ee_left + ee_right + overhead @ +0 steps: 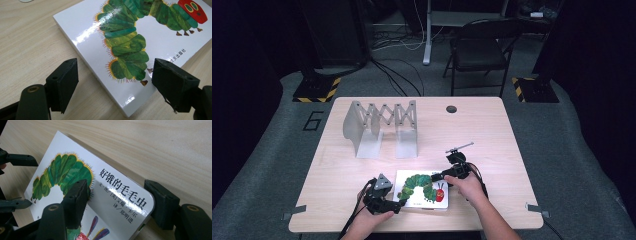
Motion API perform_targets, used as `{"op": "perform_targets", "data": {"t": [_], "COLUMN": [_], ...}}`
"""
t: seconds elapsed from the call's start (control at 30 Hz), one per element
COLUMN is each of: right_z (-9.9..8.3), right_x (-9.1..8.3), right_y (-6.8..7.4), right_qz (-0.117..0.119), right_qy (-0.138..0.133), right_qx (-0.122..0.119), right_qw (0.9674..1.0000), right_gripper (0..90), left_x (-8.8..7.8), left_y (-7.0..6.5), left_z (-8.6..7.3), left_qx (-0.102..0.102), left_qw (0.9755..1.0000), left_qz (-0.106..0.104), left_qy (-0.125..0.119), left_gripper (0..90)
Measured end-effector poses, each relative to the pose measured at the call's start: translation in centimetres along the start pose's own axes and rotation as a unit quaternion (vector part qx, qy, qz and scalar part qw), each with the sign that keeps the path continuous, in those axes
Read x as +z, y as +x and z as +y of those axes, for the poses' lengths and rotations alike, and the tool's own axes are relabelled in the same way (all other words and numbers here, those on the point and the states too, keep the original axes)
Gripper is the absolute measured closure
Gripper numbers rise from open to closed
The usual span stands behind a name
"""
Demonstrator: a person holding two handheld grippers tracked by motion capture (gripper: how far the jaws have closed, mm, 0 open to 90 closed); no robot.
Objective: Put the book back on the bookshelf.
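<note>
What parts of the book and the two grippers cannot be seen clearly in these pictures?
- Book: in the left gripper view the frame cuts off its far edge.
- Title print: too small to read in the high view.
- Right gripper: whether its pads press on the book's corner cannot be told.
- Left gripper: in the high view its jaw tips are dark and small.

Lab or recording studio, not a home. A lone wooden table (362,170) is set on grey carpet (572,150), ringed by black curtains. Stand bases marked with yellow-black hazard tape (316,90) are seen at both far corners. Loose cables (397,75) are run across the floor, and a folding chair (479,50) is parked behind.
</note>
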State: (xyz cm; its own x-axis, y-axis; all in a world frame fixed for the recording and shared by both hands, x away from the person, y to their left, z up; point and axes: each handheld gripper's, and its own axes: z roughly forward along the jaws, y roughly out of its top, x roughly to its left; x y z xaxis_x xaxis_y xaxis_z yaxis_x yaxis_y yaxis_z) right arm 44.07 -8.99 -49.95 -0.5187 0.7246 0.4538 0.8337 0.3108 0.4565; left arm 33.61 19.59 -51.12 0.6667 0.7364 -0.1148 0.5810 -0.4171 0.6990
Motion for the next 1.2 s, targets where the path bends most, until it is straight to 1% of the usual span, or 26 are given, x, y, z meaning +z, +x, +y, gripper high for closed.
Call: {"op": "perform_targets", "data": {"t": [0.13, 0.17, 0.23, 0.37, 0.4, 0.6, 0.63, 0.7, 0.73, 0.77, 0.8, 0.87, 0.9, 0.93, 0.97, 1.0, 1.03, 1.07, 1.17, 1.2], "right_z": [-0.02, -0.03, -0.02, -0.02, -0.04, -0.06, -0.06, -0.08, -0.08, -0.08, -0.05, -0.04, -0.04, -0.04, -0.04, -0.05, -0.04, -0.03, -0.03, -0.03], "right_x": [-0.09, -0.10, -0.24, -0.41, -0.49, -0.55, -0.56, -0.62, -0.62, -0.63, -0.63, -0.64, -0.64, -0.66, -0.66, -0.70, -0.75, -0.77, -0.78, -0.79], "right_y": [0.14, 0.18, 0.40, 0.56, 0.68, 0.75, 0.76, 0.86, 0.86, 0.86, 0.80, 0.79, 0.79, 0.84, 0.84, 0.88, 0.93, 0.94, 1.01, 1.02], "right_qz": [-0.004, -0.004, -0.007, -0.010, -0.011, -0.013, -0.012, -0.013, -0.013, -0.013, -0.013, -0.013, -0.013, -0.012, -0.012, -0.012, -0.010, -0.008, -0.010, -0.010], "right_qy": [0.000, 0.000, 0.002, 0.000, 0.000, -0.003, -0.003, -0.003, -0.003, -0.003, -0.005, -0.005, -0.005, -0.006, -0.006, -0.006, -0.007, -0.008, -0.007, -0.008], "right_qx": [0.001, 0.000, -0.001, -0.008, -0.008, -0.012, -0.012, -0.009, -0.009, -0.010, -0.017, -0.018, -0.018, -0.017, -0.017, -0.016, -0.017, -0.017, -0.019, -0.019], "right_qw": [1.0000, 1.0000, 1.0000, 0.9999, 0.9999, 0.9998, 0.9998, 0.9999, 0.9999, 0.9999, 0.9998, 0.9998, 0.9998, 0.9998, 0.9998, 0.9998, 0.9998, 0.9998, 0.9998, 0.9997], "right_gripper": [36.8, 36.9, 36.9, 37.2, 37.3, 37.4, 37.4, 37.4, 37.4, 37.4, 37.4, 37.4, 37.4, 37.4, 37.4, 37.5, 38.0, 38.3, 38.4, 38.5], "left_x": [0.04, 0.07, 0.04, 0.07, 0.08, 0.07, 0.10, 0.25, 0.33, 0.34, 0.43, 0.44, 0.39, 0.38, 0.38, 0.42, 0.65, 0.70, 0.73, 0.76], "left_y": [0.02, 0.02, 0.11, 0.13, 0.19, 0.14, 0.00, -0.05, -0.13, -0.17, -0.27, -0.24, -0.12, -0.15, -0.15, -0.13, -0.26, -0.29, -0.32, -0.29], "left_z": [-0.02, -0.05, -0.10, -0.15, -0.18, -0.17, -0.19, -0.17, -0.16, -0.12, -0.14, -0.13, -0.11, -0.13, -0.13, -0.12, -0.13, -0.13, -0.13, -0.12], "left_qx": [0.001, -0.004, -0.007, -0.011, -0.015, -0.016, -0.025, -0.023, -0.023, -0.017, -0.020, -0.021, -0.016, -0.022, -0.022, -0.021, -0.025, -0.021, -0.021, -0.027], "left_qw": [1.0000, 1.0000, 0.9999, 0.9999, 0.9998, 0.9998, 0.9996, 0.9996, 0.9995, 0.9997, 0.9996, 0.9996, 0.9997, 0.9996, 0.9996, 0.9996, 0.9994, 0.9995, 0.9995, 0.9993], "left_qz": [-0.003, -0.002, -0.008, -0.010, -0.011, -0.012, -0.012, -0.019, -0.018, -0.017, -0.016, -0.016, -0.015, -0.015, -0.015, -0.016, -0.022, -0.024, -0.023, -0.025], "left_qy": [-0.001, -0.001, 0.000, -0.001, 0.000, 0.000, -0.001, -0.003, -0.007, -0.008, -0.011, -0.011, -0.007, -0.006, -0.006, -0.007, -0.007, -0.003, -0.003, -0.001], "left_gripper": [21.3, 21.3, 21.5, 21.5, 21.5, 21.5, 21.5, 21.4, 21.4, 21.4, 20.8, 19.4, 19.4, 18.9, 18.4, 18.4, 15.5, 14.5, 13.3, 13.3]}}
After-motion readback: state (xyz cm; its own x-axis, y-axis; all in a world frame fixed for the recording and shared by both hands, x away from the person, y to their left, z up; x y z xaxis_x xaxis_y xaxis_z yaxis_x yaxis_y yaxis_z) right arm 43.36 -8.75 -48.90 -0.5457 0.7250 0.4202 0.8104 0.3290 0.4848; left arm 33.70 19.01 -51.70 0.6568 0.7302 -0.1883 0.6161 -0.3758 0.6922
